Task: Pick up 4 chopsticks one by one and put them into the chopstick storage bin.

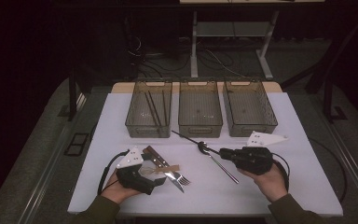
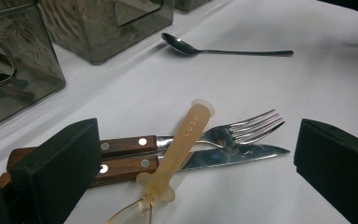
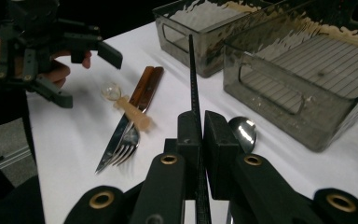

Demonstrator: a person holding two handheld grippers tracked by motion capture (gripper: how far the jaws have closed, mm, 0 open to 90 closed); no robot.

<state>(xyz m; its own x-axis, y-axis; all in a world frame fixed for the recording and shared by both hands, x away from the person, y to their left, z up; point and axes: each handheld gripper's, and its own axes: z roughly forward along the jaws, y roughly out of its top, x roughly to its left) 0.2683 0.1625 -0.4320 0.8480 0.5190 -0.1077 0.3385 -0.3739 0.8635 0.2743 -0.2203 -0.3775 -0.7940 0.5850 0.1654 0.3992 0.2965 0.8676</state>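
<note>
A white table point(image 1: 279, 140) carries three clear bins point(image 1: 200, 109) in a row along its far edge; the left bin point(image 1: 149, 109) holds dark chopsticks. Near the front, the right gripper point(image 3: 198, 135) has its jaws pressed together on a thin black chopstick point(image 3: 192, 79), lifted clear of the cloth and pointing toward the bins, above a spoon point(image 2: 186, 46). The left gripper point(image 2: 191, 163) stands spread wide over a wooden-handled knife point(image 2: 233, 156) and fork point(image 2: 247, 130), with a small amber spoon point(image 2: 182, 144) lying across both.
</note>
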